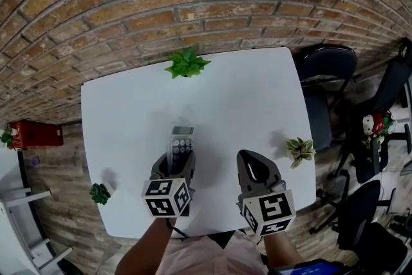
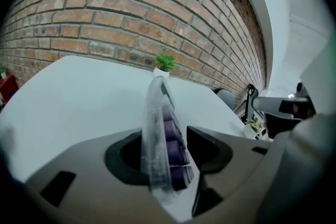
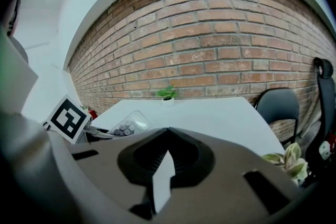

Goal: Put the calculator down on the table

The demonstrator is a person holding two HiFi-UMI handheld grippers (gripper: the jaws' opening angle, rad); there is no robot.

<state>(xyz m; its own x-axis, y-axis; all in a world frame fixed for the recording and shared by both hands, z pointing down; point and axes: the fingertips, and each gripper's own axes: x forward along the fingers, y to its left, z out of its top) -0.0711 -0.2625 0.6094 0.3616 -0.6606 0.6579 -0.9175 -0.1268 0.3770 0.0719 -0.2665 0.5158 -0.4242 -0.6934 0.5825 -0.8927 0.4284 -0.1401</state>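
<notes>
Straddling the calculator (image 2: 164,134): left gripper (image 2: 167,140) jaws partly apart, calculator between them, no firm squeeze visible | calculator pokes forward over the white table (image 1: 244,106), contact with it unclear | right gripper (image 3: 167,136) jaws closed together, empty, near the table's front edge.

- No word, number or brand can be read anywhere in these views.
- Calculator (image 1: 180,143) — its keys and display window show in the head view, but whatever is printed on them is too small and blurred to read. In the left gripper view it is seen nearly edge-on, and its purple keys show no legible mark.
- Marker cube (image 1: 166,196) on the left tongs (image 1: 174,159) and the matching cube (image 1: 269,210) on the right tongs (image 1: 247,156) — black-and-white square patterns only, with no letters or digits.
</notes>
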